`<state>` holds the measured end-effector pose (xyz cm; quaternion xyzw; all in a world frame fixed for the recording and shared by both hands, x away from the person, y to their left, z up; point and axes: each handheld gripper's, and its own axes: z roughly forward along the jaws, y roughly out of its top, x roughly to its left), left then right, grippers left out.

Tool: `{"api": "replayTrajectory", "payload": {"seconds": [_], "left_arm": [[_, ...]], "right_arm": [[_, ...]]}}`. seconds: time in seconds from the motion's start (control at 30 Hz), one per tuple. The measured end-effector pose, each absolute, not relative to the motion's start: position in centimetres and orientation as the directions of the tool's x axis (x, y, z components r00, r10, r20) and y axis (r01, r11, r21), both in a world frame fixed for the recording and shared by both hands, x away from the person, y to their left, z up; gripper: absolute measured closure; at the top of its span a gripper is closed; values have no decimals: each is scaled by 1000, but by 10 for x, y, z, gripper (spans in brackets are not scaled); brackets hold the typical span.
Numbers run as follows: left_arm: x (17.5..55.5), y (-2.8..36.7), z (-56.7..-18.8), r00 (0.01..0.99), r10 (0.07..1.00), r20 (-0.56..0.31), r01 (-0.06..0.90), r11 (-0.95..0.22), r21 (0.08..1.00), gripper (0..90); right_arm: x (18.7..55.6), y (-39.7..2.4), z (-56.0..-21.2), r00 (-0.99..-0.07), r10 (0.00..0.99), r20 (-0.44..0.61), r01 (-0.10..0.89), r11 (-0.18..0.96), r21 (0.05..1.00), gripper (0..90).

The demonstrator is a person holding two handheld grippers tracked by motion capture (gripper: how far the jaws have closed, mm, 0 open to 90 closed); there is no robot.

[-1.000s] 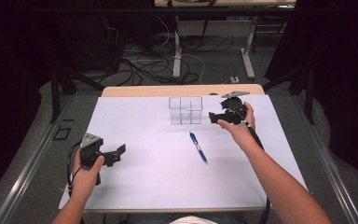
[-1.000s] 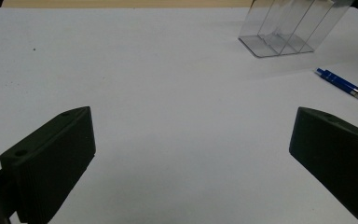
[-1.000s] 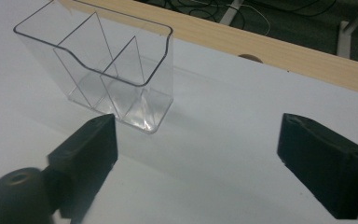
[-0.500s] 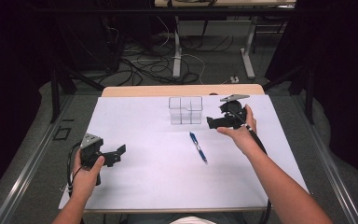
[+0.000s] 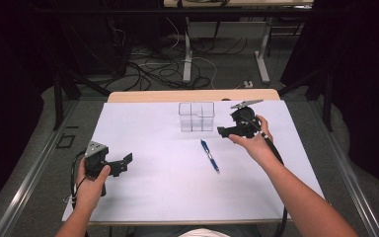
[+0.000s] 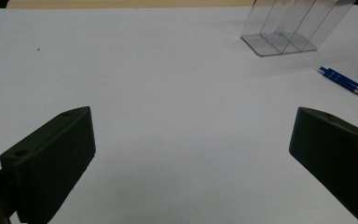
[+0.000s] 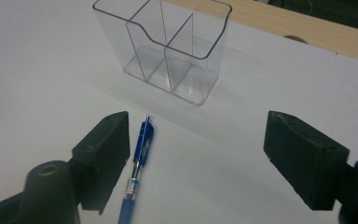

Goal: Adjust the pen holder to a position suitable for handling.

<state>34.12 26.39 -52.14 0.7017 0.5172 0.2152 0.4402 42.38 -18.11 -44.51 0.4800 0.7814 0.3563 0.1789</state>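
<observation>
A blue pen lies on the white tabletop in front of a clear plastic organizer with several compartments, which stands empty. My right gripper hovers just right of the organizer, pointing left and down. In the right gripper view the pen lies on the table by the left jaw, and the organizer stands beyond. The right gripper is open; its jaws have just been closing with nothing gripped between them. My left gripper rests at the near left, and it stands wide open over bare table.
The white sheet covers most of the table, with a wooden strip at the far edge. Cables and desk legs lie on the floor beyond. In the left gripper view the organizer and the pen sit far right.
The right gripper has drifted slightly left and nearer, toward the pen. The left hand has stayed where it was.
</observation>
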Motion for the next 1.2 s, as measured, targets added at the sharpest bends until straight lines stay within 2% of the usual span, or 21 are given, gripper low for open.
{"api": "replayTrajectory", "payload": {"seconds": [0.1, 0.17, 0.3, 0.53, 0.83, 1.17, 1.2], "left_arm": [[341, 264, -521, 371, 916, -155, 536, -75, 841, 1], [341, 264, -521, 374, 915, -153, 537, -80, 840, 1], [341, 263, -522, 376, 913, -160, 537, -74, 840, 1], [342, 263, -522, 374, 913, -162, 534, -69, 843, 1], [344, 262, -521, 376, 912, -164, 536, -70, 841, 1], [345, 261, -523, 384, 910, -158, 536, -81, 840, 1], [345, 261, -523, 385, 910, -157, 536, -82, 840, 1]], "right_arm": [[426, -181, -448, -481, 870, 106, 670, 287, 684, 362], [426, -179, -450, -484, 868, 112, 691, 300, 658, 393], [428, -175, -459, -471, 869, 151, 737, 294, 609, 404], [430, -168, -467, -448, 882, 145, 782, 309, 542, 420], [430, -159, -471, -447, 879, 165, 796, 308, 521, 543], [429, -155, -486, -441, 873, 209, 832, 310, 461, 582], [429, -154, -486, -436, 878, 200, 845, 322, 428, 590]]}}
